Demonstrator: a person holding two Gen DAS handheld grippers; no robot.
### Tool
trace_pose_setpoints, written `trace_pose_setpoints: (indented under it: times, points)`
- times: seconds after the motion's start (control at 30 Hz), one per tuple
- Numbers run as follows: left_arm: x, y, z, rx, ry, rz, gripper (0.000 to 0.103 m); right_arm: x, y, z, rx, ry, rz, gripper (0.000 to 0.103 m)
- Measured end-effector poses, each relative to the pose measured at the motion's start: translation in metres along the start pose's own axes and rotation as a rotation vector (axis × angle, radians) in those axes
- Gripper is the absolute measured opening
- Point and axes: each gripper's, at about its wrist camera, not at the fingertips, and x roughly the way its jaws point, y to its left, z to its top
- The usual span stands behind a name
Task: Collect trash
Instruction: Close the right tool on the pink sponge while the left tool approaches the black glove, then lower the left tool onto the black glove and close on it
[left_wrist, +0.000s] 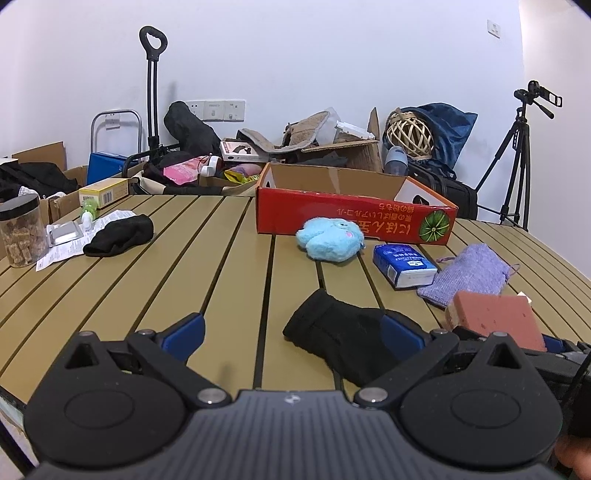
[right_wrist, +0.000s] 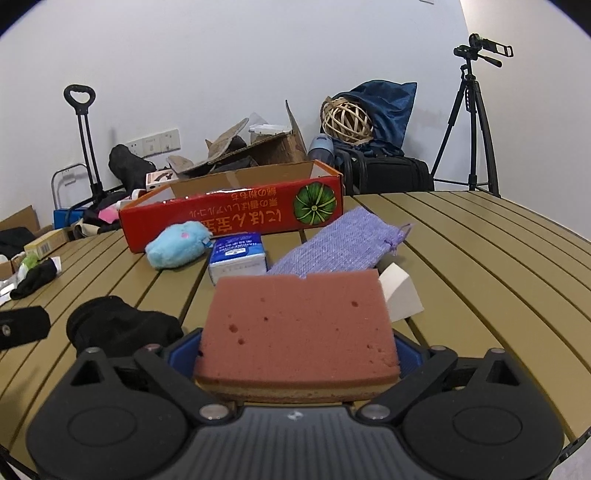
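Right gripper holds the sponge; left gripper is empty.

The right gripper (right_wrist: 297, 354) has its jaws closed on the pink sponge (right_wrist: 299, 325), lifted a little above the slatted surface (right_wrist: 480, 258). The left gripper (left_wrist: 293, 332) has its jaws wide open, with the black glove (left_wrist: 332, 332) lying on the surface between the blue fingertips (left_wrist: 186, 330). The red box (left_wrist: 354, 218) stands further back.

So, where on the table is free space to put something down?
Bare slats lie between the far black glove and the blue plush, and right of the purple pouch. Crowded around the tissue pack and near glove.
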Motion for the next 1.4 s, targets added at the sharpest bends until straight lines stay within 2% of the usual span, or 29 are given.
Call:
trace_pose_setpoints:
  times: [0.3, 0.73, 1.2, 1.4]
  points:
    - [0.003, -0.003, -0.002, 0.007, 0.018, -0.007, 0.103, -0.013, -0.004, 0.001, 0.009, -0.056, 0.002, 0.098]
    - [0.022, -0.028, -0.007, 0.002, 0.066, -0.03, 0.103, -0.039, -0.037, 0.003, 0.058, -0.155, -0.036, 0.098]
    - [0.055, -0.063, -0.022, -0.003, 0.133, -0.026, 0.103, -0.058, -0.079, -0.003, 0.07, -0.165, -0.102, 0.098]
    - [0.057, -0.069, -0.024, 0.022, 0.114, -0.004, 0.103, -0.065, -0.084, -0.006, 0.074, -0.173, -0.106, 0.098]
